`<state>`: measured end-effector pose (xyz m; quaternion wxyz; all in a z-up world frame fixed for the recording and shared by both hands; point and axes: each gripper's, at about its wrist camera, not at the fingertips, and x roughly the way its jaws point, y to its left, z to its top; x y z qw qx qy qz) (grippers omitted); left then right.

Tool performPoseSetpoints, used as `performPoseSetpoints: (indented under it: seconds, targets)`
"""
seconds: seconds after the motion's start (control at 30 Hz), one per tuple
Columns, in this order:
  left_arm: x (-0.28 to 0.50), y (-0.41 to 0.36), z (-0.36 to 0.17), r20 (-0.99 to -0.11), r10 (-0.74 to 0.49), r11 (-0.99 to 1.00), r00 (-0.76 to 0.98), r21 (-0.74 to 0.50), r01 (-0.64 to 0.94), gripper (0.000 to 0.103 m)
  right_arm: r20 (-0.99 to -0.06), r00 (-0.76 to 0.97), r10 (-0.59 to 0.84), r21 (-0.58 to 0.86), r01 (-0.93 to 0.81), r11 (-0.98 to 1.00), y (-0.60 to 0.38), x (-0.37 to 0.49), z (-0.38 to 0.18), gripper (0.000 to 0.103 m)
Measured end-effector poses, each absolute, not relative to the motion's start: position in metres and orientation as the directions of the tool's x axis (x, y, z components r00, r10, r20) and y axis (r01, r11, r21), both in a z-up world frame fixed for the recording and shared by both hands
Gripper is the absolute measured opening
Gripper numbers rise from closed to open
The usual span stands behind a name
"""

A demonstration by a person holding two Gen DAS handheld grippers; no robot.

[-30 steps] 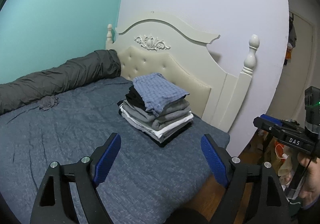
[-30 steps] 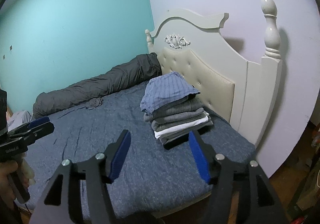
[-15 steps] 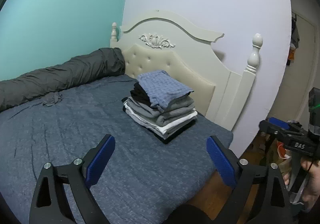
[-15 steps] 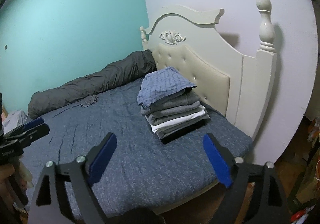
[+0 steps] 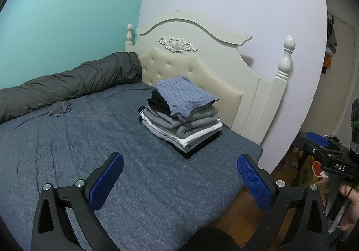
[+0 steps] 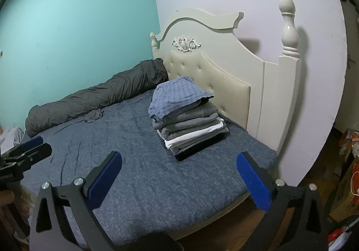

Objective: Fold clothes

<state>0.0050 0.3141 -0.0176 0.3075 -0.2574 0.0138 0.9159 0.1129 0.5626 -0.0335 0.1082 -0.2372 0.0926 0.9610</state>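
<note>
A stack of folded clothes (image 5: 182, 116) sits on the blue bed (image 5: 78, 150) near the headboard, topped by a blue checked garment (image 5: 185, 95). The stack also shows in the right wrist view (image 6: 186, 116). A small crumpled grey garment (image 5: 59, 110) lies by the far side of the bed, also seen in the right wrist view (image 6: 94, 115). My left gripper (image 5: 179, 174) is open and empty, held back above the near side of the bed. My right gripper (image 6: 179, 172) is open and empty, also short of the stack.
A rolled dark grey duvet (image 5: 67, 84) lies along the teal wall. The cream headboard (image 5: 202, 53) with a post (image 5: 286, 58) stands behind the stack. Wooden floor and clutter (image 6: 345, 161) lie to the right of the bed.
Both grippers have opened wider and pulled back from the stack. The clothes have not moved.
</note>
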Motion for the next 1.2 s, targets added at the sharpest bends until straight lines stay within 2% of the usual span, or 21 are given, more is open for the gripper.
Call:
performPoseSetpoints:
  seconds: [0.43,1.2]
  targets:
    - [0.013,0.312,-0.025,-0.476,0.532,-0.827,-0.7,-0.117,-0.549,0.103,-0.455,-0.875,0.166,0.106,-0.238,-0.965,0.546,0.125,-0.029,0.103]
    - [0.013,0.308,-0.034,-0.494,0.527,-0.831,-0.691,-0.129,-0.541,0.103,-0.472,-0.865,0.17,0.113,-0.25,-0.962,0.547,0.124,-0.04,0.103]
